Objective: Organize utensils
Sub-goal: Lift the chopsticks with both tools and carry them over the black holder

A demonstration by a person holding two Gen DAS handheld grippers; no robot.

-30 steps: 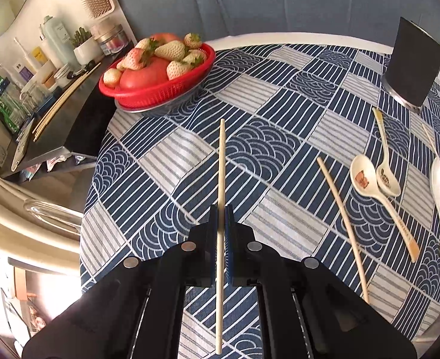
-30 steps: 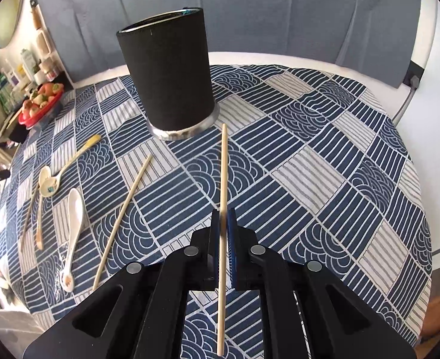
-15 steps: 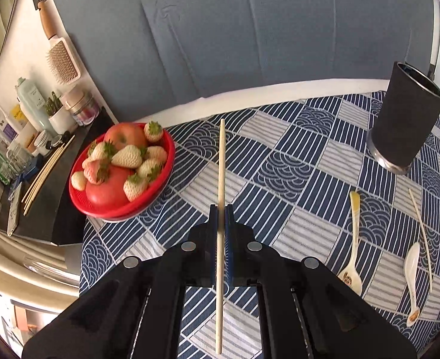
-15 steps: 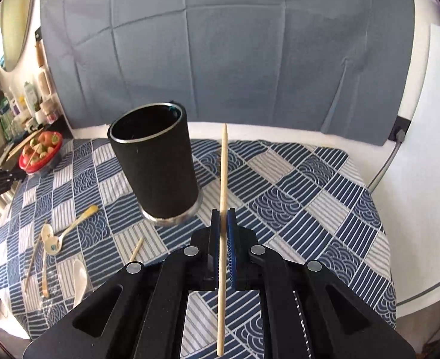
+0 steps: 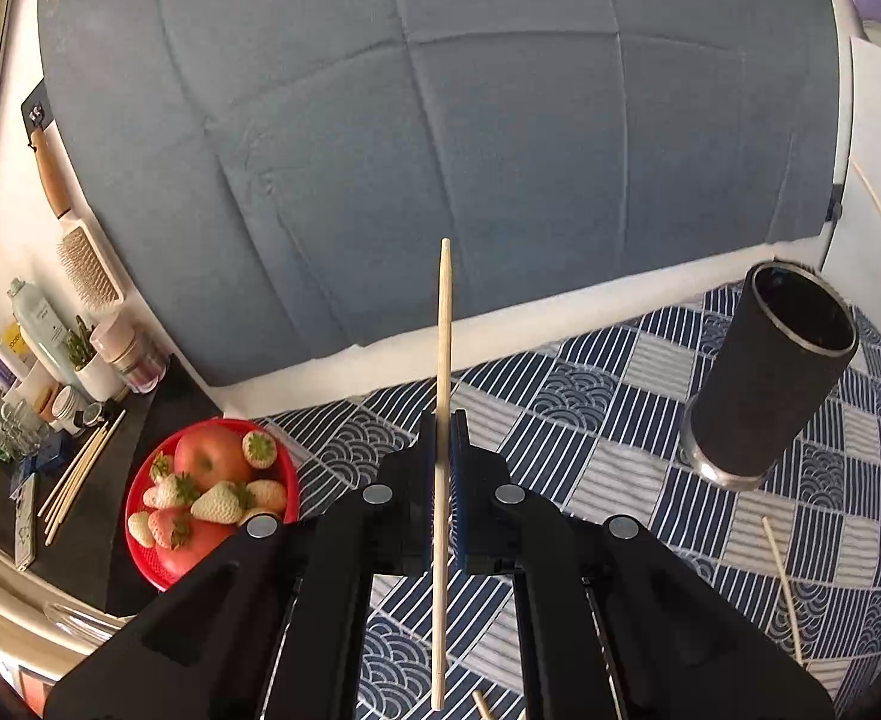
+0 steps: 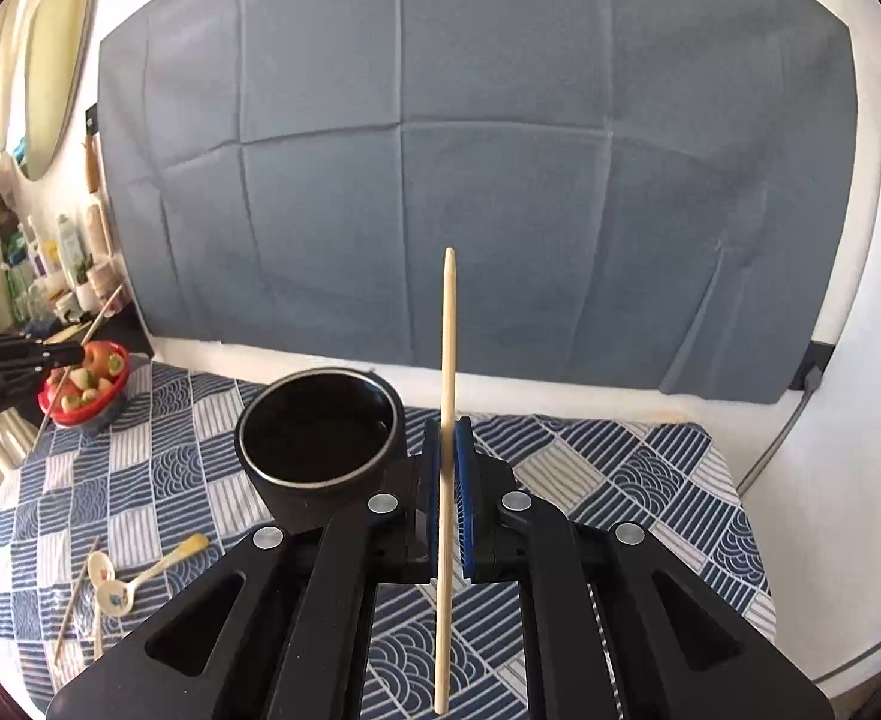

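Observation:
My left gripper [image 5: 441, 438] is shut on a wooden chopstick [image 5: 442, 336] that runs lengthwise between its blue pads, tip raised against the grey backdrop. My right gripper [image 6: 447, 444] is shut on a second chopstick [image 6: 448, 348] held the same way. The black cylindrical holder [image 6: 320, 450] stands just left of the right gripper, its open mouth visible below the jaw line; in the left wrist view the holder [image 5: 764, 396] stands far right. In the right wrist view the left gripper [image 6: 50, 355] shows at the far left edge. Spoons [image 6: 140, 576] and another chopstick [image 6: 74, 606] lie on the cloth.
A red basket of strawberries and apples [image 5: 206, 498] sits at the table's left edge. A dark side shelf [image 5: 50, 450] holds bottles and loose chopsticks. A loose chopstick [image 5: 782, 588] lies on the blue patterned tablecloth [image 5: 590, 438]. A cable [image 6: 782, 438] hangs at the right wall.
Both grippers rose and tilted upward with their chopsticks. The holder's open mouth now shows beside the right gripper. In the left view the basket slid lower left and the spoons left the frame.

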